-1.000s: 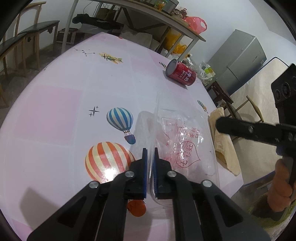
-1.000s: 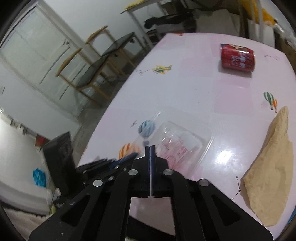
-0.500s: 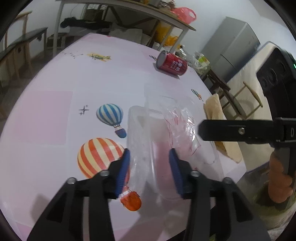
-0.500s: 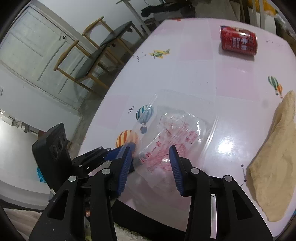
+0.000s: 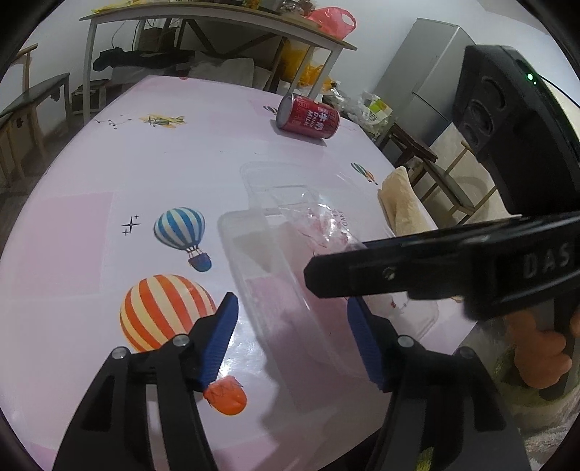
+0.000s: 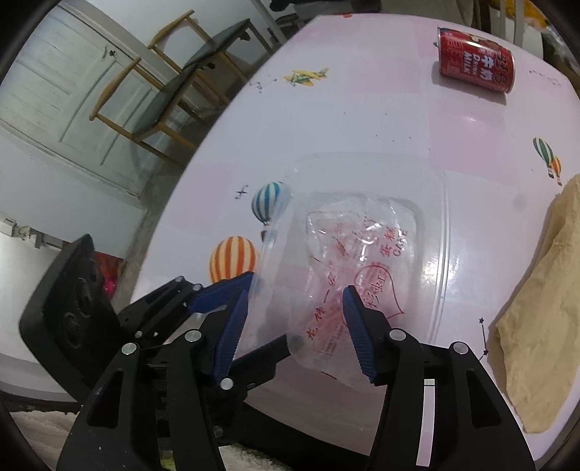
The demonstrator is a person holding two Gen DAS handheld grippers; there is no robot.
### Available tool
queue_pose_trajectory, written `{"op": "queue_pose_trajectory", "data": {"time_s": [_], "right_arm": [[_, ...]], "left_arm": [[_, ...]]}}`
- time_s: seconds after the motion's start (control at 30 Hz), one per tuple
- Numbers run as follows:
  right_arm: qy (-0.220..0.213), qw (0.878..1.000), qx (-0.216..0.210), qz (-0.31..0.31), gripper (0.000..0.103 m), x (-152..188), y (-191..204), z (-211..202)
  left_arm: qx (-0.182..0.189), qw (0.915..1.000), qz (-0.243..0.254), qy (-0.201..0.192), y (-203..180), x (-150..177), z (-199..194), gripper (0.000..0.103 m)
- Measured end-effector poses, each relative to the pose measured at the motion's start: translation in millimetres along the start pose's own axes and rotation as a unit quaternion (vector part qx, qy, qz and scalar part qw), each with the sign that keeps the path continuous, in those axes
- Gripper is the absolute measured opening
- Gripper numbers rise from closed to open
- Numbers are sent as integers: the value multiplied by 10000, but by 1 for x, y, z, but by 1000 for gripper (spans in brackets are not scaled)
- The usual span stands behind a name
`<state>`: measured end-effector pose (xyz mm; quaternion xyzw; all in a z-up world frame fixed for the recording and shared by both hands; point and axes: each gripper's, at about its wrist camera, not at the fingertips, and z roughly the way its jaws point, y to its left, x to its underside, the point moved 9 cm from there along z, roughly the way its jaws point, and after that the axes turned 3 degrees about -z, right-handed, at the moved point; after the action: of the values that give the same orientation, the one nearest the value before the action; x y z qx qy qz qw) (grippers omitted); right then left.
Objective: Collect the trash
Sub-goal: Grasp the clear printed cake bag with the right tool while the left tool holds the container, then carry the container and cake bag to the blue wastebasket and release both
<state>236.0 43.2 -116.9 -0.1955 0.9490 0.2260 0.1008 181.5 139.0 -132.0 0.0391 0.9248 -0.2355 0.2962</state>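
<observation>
A clear plastic clamshell container point(image 5: 275, 253) point(image 6: 431, 224) lies open on the pink balloon-print table point(image 5: 145, 155), with a crumpled, red-printed clear wrapper point(image 5: 326, 224) point(image 6: 362, 261) inside. My left gripper point(image 5: 291, 304) is at its near edge. Its jaws are opening, and the raised clear flap stands between the pads without being pressed. My right gripper point(image 6: 295, 295) hovers over the same end from the other side. Its jaws are opening too, the wrapper and rim showing between them untouched. One right finger point(image 5: 362, 270) crosses the left wrist view. A red milk can point(image 5: 308, 116) point(image 6: 475, 69) lies on its side further back.
A tan cloth point(image 5: 402, 206) point(image 6: 543, 308) lies at the table's right edge. A person's hand point(image 5: 536, 347) grips the right gripper's handle. Wooden chairs point(image 6: 174, 79) stand beside the table. A cluttered shelf table point(image 5: 217, 14) and a grey fridge point(image 5: 424, 72) stand beyond it.
Both grippers were pinched shut on the container's near edge; both have since spread their jaws and let it go. The clear flap now stands loose between the left pads.
</observation>
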Motion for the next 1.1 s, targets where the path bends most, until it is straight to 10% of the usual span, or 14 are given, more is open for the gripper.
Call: {"op": "queue_pose_trajectory", "data": {"time_s": [0.27, 0.63, 1.1], "right_arm": [[-20, 9999, 2, 121, 20, 4, -8, 0], [-656, 9972, -285, 238, 10, 1, -13, -32], [-1607, 9817, -908, 466, 10, 4, -21, -101]], "left_arm": [[62, 10000, -30, 4, -1, 1, -2, 61], [401, 9984, -396, 54, 0, -6, -6, 59], [-3, 9973, -737, 17, 6, -21, 1, 9]]}}
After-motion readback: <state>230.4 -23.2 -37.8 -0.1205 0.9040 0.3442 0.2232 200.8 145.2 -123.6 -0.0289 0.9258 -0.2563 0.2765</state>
